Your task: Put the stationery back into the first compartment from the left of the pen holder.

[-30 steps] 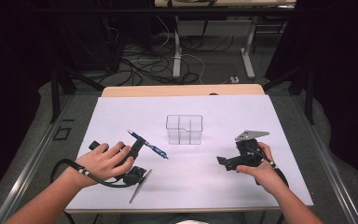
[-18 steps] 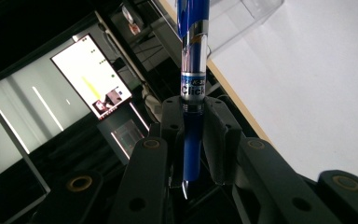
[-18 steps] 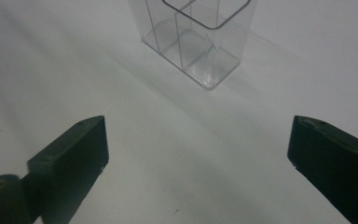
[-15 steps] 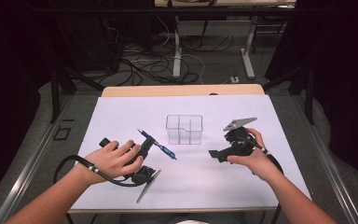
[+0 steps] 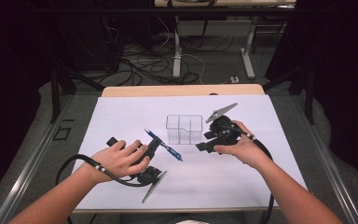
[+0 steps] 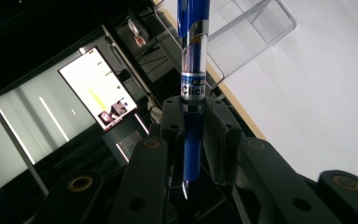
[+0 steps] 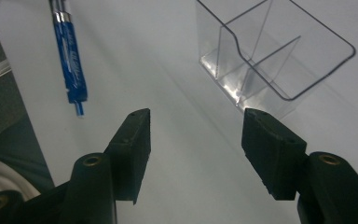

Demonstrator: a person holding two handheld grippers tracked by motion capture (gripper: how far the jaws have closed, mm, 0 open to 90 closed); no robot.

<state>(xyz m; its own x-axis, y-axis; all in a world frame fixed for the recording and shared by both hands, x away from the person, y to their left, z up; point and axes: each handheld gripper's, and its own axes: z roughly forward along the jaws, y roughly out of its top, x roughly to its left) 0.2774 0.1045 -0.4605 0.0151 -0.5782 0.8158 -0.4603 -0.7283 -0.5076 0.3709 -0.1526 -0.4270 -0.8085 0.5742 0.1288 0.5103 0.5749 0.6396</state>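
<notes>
The white-covered desk (image 5: 121, 121) carries one thing near its middle, a little toward the far edge: a clear plastic organiser box with inner dividers (image 5: 184, 129), standing upright with its mouth open to the top.

The left gripper (image 5: 153, 145) sits toward the near left corner of the desk and is clamped on a blue click pen with a clear upper barrel (image 5: 163, 144). In the left gripper view the pads press the blue pen (image 6: 193, 107) from both sides at its lower barrel, so most of its length sticks out past the fingertips. The pen is off the desk, its long axis slanting from the hand's side toward the near right, with the free end just short of the near left corner of the box.

The right gripper (image 5: 204, 146) hovers just before the near right side of the box. Its jaws stand half apart, have just been closing, and hold nothing; between them lies bare desk, with the box (image 7: 279, 51) ahead and to one side.

The left hand is the one that matters: the box lies beyond the pen, so I judge the pen must swing upright to drop into a compartment.
</notes>
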